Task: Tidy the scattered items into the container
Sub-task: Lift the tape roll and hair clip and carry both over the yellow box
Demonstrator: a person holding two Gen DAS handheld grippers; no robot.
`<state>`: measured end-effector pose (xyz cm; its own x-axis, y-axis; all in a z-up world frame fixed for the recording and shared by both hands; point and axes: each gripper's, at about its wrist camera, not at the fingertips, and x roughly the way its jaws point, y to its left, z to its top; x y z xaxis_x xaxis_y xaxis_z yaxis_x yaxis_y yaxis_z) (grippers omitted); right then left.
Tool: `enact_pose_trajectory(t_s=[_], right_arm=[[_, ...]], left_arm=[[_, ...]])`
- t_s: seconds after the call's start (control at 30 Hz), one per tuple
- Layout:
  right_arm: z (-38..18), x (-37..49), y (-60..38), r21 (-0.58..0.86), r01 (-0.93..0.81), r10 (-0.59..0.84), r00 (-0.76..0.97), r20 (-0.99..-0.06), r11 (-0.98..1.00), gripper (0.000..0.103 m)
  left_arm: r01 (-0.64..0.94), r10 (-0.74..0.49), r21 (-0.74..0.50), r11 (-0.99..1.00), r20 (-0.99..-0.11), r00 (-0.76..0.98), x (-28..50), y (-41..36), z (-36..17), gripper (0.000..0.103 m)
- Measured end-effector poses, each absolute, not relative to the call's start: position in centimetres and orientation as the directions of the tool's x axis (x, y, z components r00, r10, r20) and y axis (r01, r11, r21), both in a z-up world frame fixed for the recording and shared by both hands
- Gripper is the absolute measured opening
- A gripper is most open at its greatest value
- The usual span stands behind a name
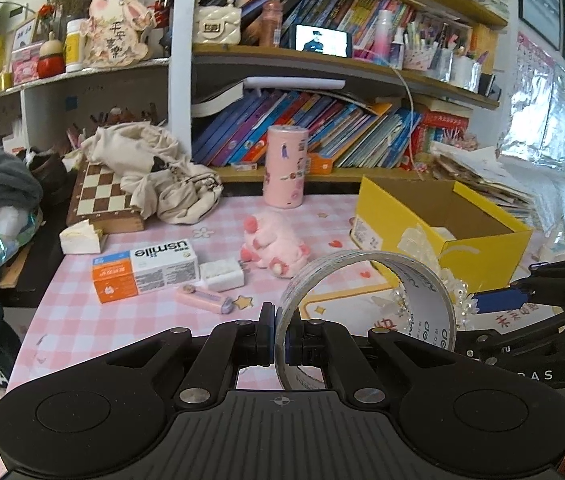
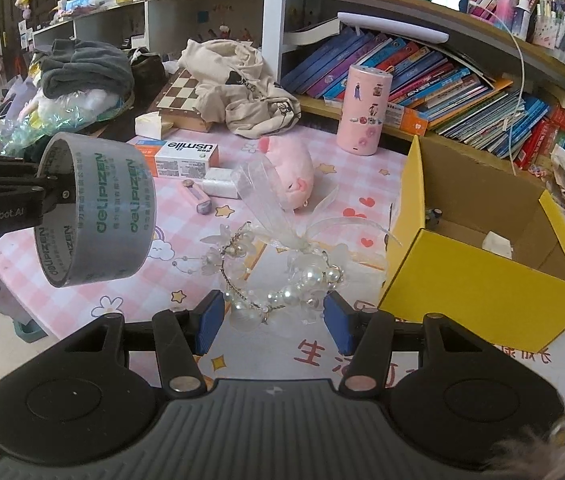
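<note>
My left gripper is shut on the wall of a clear tape roll and holds it above the pink checked desk; the roll also shows in the right wrist view. My right gripper is open, its blue pads on either side of a pearl and ribbon hair piece lying on the desk. The yellow cardboard box stands open to the right with small items inside; it also shows in the left wrist view. A pink plush pig, a usmile box, a white charger and a pink stick lie scattered.
A pink cylinder stands at the back by the bookshelf. A chessboard with a beige cloth bag lies at the back left. A tissue block sits near the desk's left edge. Paper stacks lie behind the box.
</note>
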<state>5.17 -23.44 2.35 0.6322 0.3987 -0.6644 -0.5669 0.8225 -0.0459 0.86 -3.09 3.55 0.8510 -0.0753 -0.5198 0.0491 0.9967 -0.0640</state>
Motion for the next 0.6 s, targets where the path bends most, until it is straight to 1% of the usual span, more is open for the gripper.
enact_pose_trajectory(t_s=[0.6], right_arm=[[4.4, 4.0, -28.3, -0.005, -0.471, 0.362, 0.683, -0.635, 0.882, 0.053]], left_arm=[[0.160, -0.185, -0.093, 0.983, -0.493, 0.850, 1.4, -6.3, 5.1, 0.003]])
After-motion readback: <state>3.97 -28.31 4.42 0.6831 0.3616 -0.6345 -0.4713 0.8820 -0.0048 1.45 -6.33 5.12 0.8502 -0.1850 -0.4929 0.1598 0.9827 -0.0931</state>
